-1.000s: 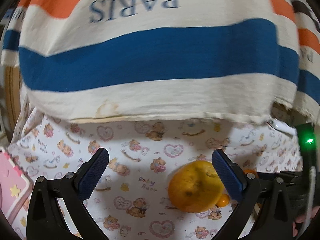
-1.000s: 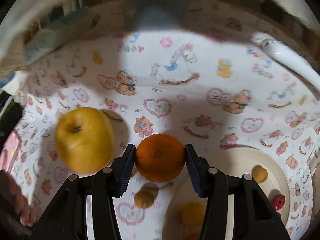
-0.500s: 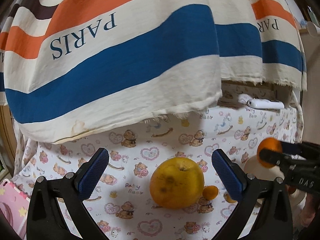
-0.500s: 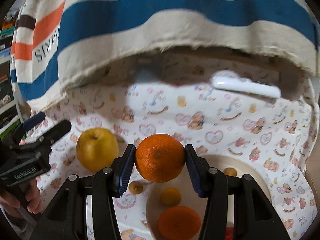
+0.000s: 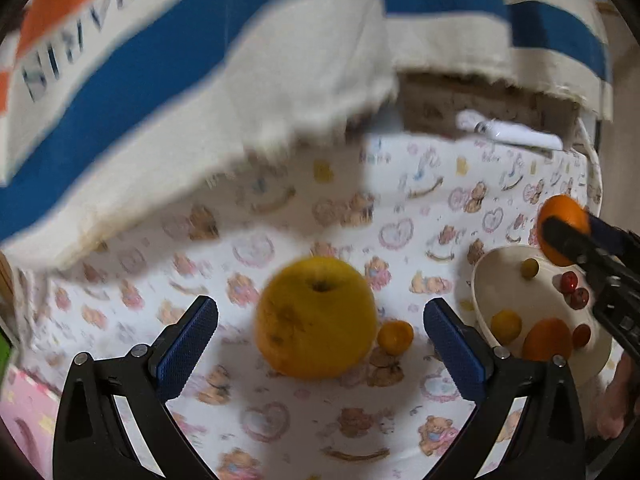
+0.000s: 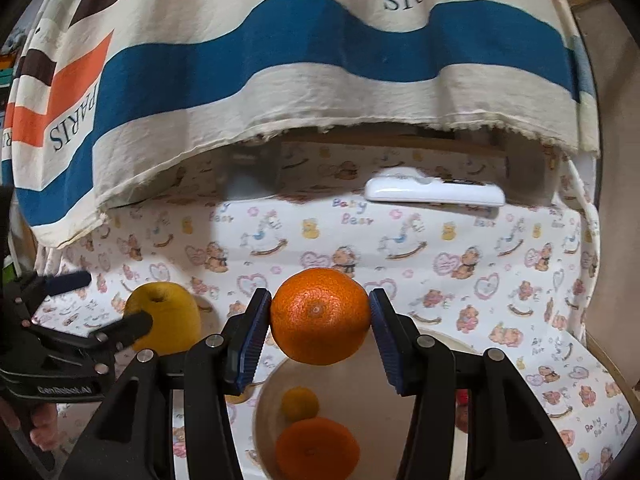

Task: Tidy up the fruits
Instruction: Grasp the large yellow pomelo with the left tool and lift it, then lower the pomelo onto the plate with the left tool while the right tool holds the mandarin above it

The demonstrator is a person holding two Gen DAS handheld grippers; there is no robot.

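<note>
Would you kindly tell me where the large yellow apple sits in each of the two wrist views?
Left wrist: the large yellow apple sits lower centre, on the cloth between the open fingers.
Right wrist: it is at middle left, partly behind the left gripper.
Shared landmark: the cream round plate, on the side of the apple's small orange neighbour.

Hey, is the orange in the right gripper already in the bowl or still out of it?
Out. The orange is clamped in the right gripper, held above the bowl, which holds another orange.
</note>
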